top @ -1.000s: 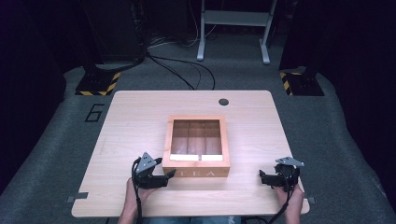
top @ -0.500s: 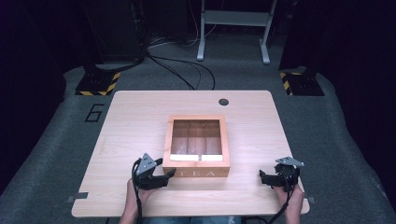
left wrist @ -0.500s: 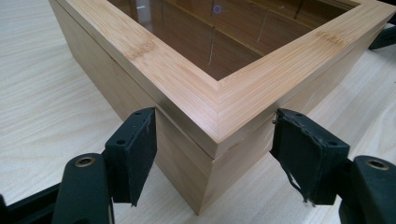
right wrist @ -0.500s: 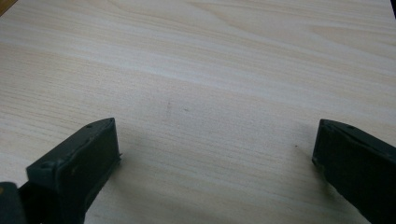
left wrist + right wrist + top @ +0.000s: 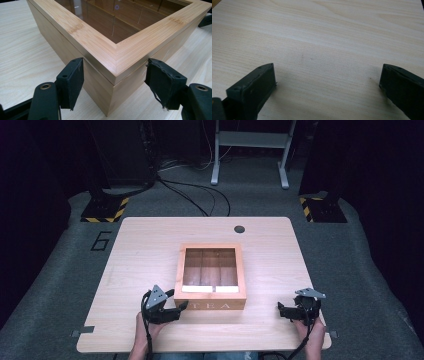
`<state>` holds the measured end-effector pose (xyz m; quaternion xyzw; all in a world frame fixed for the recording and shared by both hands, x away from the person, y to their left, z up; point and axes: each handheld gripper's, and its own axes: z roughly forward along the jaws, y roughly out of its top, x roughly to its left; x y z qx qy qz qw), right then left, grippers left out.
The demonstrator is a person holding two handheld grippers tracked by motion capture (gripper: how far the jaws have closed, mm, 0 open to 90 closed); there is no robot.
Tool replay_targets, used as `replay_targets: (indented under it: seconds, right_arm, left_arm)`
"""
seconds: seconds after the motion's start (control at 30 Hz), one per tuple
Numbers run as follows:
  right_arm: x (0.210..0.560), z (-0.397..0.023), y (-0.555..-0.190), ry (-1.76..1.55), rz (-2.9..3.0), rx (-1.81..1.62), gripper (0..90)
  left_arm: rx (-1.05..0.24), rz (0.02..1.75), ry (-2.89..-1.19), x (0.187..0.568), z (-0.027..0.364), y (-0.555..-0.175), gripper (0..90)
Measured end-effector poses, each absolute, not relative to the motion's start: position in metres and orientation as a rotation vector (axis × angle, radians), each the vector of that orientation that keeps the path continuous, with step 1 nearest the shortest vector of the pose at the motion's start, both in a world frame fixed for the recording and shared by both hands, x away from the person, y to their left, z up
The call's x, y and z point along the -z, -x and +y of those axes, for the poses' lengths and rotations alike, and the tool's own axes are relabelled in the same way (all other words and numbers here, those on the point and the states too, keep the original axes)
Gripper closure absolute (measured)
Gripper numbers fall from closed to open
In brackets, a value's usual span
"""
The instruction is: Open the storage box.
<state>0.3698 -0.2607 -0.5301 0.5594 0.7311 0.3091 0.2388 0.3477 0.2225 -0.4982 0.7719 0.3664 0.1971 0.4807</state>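
Left tongs [image 5: 113,82] straddle one tea box [image 5: 210,277] corner, pads apart; right tongs [image 5: 327,85] gape wide, empty.

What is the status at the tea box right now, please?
Left gripper straddling the tea box near-left corner, pads at its sides. Right gripper open over bare table. Lid down. Nothing in the way.

I see a bamboo-grained tea box [image 5: 117,53] with a smooth satin frame and glossy glass lid; my left tool [image 5: 115,82] wears matt black pads, the tabletop [image 5: 324,37] pale matt woodgrain.
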Motion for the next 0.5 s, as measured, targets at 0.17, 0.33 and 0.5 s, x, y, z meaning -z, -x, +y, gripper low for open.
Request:
replay_targets:
  seconds: [0.17, 0.33, 0.5]
  right_arm:
    - [0.5301, -0.2607, -0.3697, -1.532, 2.002, -0.846, 0.0]
    - [0.5301, -0.2607, -0.3697, -1.531, 2.002, -0.846, 0.0]
    - [0.5301, -0.2606, -0.3697, -1.532, 2.002, -0.847, 0.0]
  left_arm:
    - [-0.481, 0.894, -1.878, 0.4980, 0.2224, -0.3473, 30.7]
    - [-0.479, 0.894, -1.870, 0.4978, 0.2222, -0.3467, 30.7]
    - [-0.498, 0.884, -1.869, 0.4969, 0.2223, -0.3466, 30.7]
